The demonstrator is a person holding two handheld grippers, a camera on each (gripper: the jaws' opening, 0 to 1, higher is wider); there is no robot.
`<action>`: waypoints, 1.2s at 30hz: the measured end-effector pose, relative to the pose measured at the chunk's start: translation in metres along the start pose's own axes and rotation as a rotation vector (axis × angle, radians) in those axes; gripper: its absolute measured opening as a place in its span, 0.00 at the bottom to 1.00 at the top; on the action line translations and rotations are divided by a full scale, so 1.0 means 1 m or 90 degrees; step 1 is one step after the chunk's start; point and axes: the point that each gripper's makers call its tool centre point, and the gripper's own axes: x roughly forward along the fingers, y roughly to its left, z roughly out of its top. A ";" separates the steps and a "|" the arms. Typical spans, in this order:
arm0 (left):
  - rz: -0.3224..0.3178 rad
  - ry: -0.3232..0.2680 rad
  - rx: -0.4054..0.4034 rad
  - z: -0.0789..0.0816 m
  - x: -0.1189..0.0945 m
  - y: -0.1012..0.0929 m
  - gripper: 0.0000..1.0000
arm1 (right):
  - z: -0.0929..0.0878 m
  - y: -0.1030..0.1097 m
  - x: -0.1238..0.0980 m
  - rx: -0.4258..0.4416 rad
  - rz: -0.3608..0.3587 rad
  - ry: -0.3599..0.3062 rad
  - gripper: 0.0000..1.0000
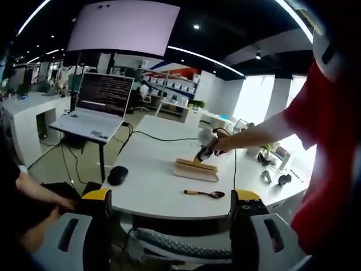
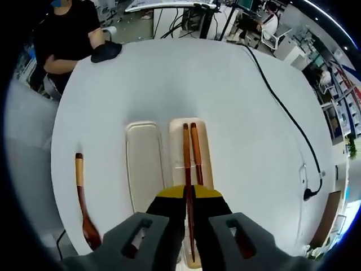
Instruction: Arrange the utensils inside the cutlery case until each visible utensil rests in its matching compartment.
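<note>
A pale wooden cutlery case [image 2: 144, 169] lies on the white round table [image 2: 169, 84]; its left compartment is bare. Two brown chopsticks [image 2: 196, 149] lie lengthwise in the right compartment. My right gripper [image 2: 189, 195] hovers over the case's near end, shut on one chopstick [image 2: 185, 152] that runs back between its jaws. A brown wooden spoon [image 2: 83, 209] rests on the table left of the case. My left gripper [image 1: 172, 203] is held back from the table, open and empty. From there I see the case [image 1: 196, 169], the spoon [image 1: 204, 193] and the right gripper [image 1: 206, 149] in a hand.
A black mouse [image 2: 106, 51] sits at the table's far edge near a seated person in black [image 2: 67, 34]. A black cable [image 2: 282, 107] crosses the right side. A laptop [image 1: 98, 107] stands on a side stand. A person in red [image 1: 327, 147] stands at the table.
</note>
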 end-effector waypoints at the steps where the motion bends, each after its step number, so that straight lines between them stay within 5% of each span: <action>1: -0.001 0.001 0.004 0.000 0.000 0.000 0.89 | 0.000 -0.004 -0.002 0.004 -0.007 -0.006 0.02; 7: -0.008 -0.001 0.000 0.007 0.006 -0.006 0.88 | 0.000 0.001 -0.018 0.094 -0.003 -0.040 0.10; 10: -0.007 -0.005 0.043 0.014 0.005 -0.012 0.87 | -0.002 0.005 -0.024 0.076 -0.011 -0.056 0.19; 18: -0.030 0.011 0.023 0.007 0.013 -0.016 0.87 | -0.023 0.009 -0.031 0.064 -0.034 -0.057 0.13; 22: -0.037 0.009 0.037 0.018 0.018 -0.018 0.87 | -0.031 0.019 -0.032 0.053 -0.040 -0.042 0.10; 24: -0.044 0.006 0.050 0.025 0.020 -0.021 0.87 | -0.030 0.021 -0.034 0.094 -0.034 -0.052 0.11; 28: -0.049 -0.015 0.055 0.038 0.018 -0.022 0.85 | -0.021 0.027 -0.045 0.079 -0.041 -0.060 0.15; 32: -0.038 -0.016 0.057 0.038 0.019 -0.015 1.00 | -0.011 0.027 -0.055 0.087 -0.050 -0.081 0.18; 36: -0.036 -0.019 0.063 0.039 0.016 -0.015 0.98 | -0.011 0.028 -0.058 0.088 -0.053 -0.088 0.25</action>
